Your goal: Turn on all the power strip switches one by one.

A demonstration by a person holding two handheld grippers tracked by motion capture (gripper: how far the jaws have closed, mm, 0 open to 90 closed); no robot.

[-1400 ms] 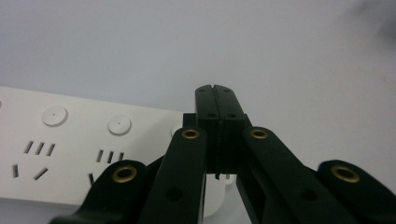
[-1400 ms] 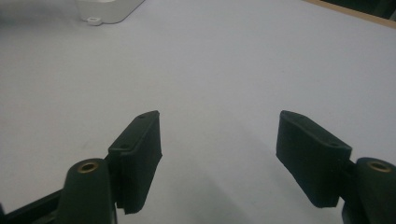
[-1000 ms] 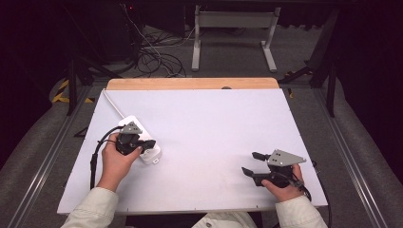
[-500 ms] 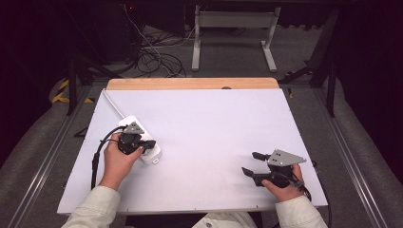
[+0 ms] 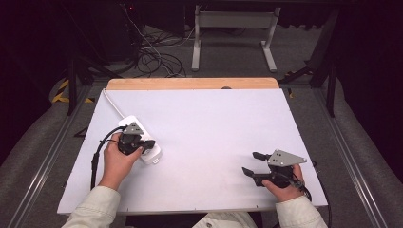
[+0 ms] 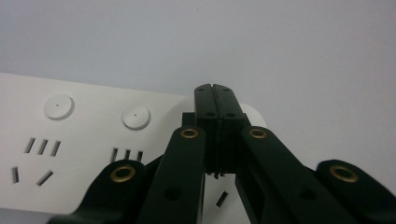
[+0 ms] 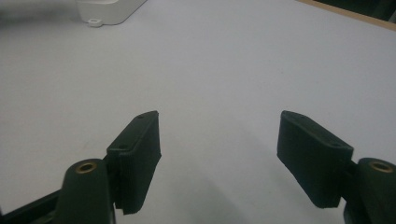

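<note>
Power strip (image 5: 142, 145) at 9 o'clock on bench (image 5: 214, 123); left hand-held gripper (image 6: 215, 93) jaws pressed together, empty, tips over strip's switch end; likely pressing button, outcome unclear; right hand-held gripper (image 5: 253, 163) wide apart, empty, idle at 4 o'clock.

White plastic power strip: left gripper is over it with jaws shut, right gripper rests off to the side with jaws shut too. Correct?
Not quite. The right gripper has its jaws wide open with nothing between them, as the right gripper view shows. The rest holds: the left gripper is shut over the white plastic power strip, and the right one sits apart on the white table.
</note>
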